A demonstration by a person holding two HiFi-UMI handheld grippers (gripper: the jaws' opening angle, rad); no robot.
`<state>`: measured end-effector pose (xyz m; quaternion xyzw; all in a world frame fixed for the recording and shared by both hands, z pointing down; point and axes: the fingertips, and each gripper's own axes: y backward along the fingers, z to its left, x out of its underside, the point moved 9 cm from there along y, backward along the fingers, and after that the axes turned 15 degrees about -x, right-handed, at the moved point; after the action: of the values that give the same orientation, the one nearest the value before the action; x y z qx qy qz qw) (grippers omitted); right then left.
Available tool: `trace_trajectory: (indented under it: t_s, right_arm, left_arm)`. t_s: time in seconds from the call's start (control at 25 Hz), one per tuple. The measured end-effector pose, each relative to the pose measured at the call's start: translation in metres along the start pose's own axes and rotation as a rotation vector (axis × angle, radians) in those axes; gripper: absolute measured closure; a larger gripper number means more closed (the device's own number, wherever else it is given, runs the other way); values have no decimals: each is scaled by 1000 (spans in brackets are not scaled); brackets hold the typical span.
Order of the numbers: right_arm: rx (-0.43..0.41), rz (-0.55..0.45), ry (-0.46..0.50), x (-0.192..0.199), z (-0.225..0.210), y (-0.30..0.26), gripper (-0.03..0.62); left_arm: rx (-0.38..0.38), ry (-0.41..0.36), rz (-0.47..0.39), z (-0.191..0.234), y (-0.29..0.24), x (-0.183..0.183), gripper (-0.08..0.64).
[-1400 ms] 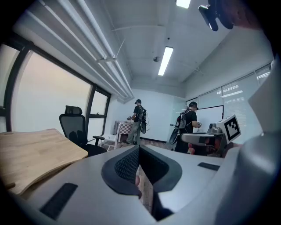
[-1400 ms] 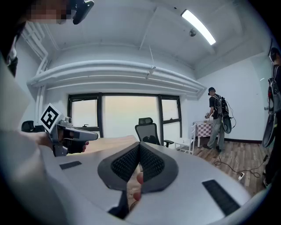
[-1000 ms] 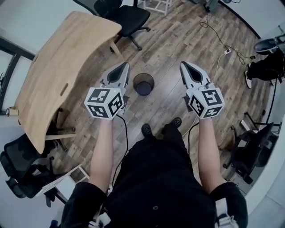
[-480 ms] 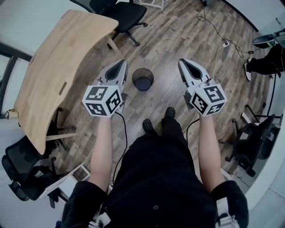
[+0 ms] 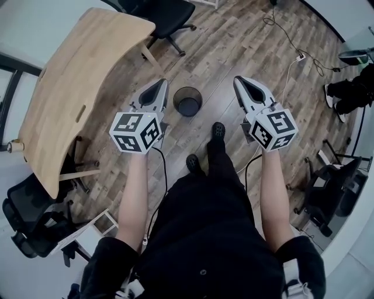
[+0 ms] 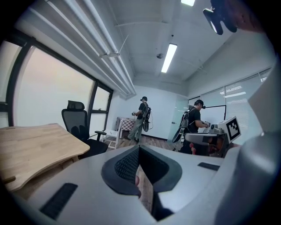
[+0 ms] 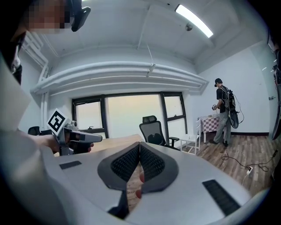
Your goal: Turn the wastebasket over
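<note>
A black mesh wastebasket (image 5: 188, 101) stands upright on the wooden floor, mouth up, a little ahead of the person's feet. My left gripper (image 5: 159, 87) hovers at its left and my right gripper (image 5: 242, 84) at its right, both held well above the floor. Both are shut with nothing between the jaws. In the left gripper view the left gripper (image 6: 139, 147) shows its pads closed together; the right gripper (image 7: 139, 145) looks the same in its own view. The wastebasket appears in neither gripper view.
A light wooden desk (image 5: 70, 87) stands at the left, with a black office chair (image 5: 160, 14) beyond it and another chair (image 5: 29, 216) at the lower left. Cables (image 5: 292, 58) run over the floor at the right. Two people (image 6: 142, 116) stand across the room.
The person has stepped forward, one foot now closer to the wastebasket. Both grippers sank slightly and stay shut.
</note>
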<state>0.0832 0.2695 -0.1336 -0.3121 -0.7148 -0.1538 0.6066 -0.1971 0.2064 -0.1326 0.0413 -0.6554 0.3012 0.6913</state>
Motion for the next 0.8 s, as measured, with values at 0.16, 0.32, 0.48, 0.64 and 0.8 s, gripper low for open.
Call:
trace_trajectory:
  t_s: [0.16,0.32,0.48,0.64,0.8]
  right_arm:
    - [-45,4,13,-9,-23,-16,560]
    - [-96,12,17,-14,-50,-37,560]
    - [-139,24,4,-15,-80,-57,560]
    - [-187,42,-5,-16,-111,-76,560]
    - [-230,91,-11,-3,-143,-86,558]
  left_arm:
    - [-32,-7,3,-1,-16,-9,543]
    - [-67,-11,6,1,-37,-16,543]
    - [-108,-3,34,1,-61,-15,543]
    - [-155,16,69,-1,-88,-13,543]
    - [-188,36,108,-12,-110,-4,543]
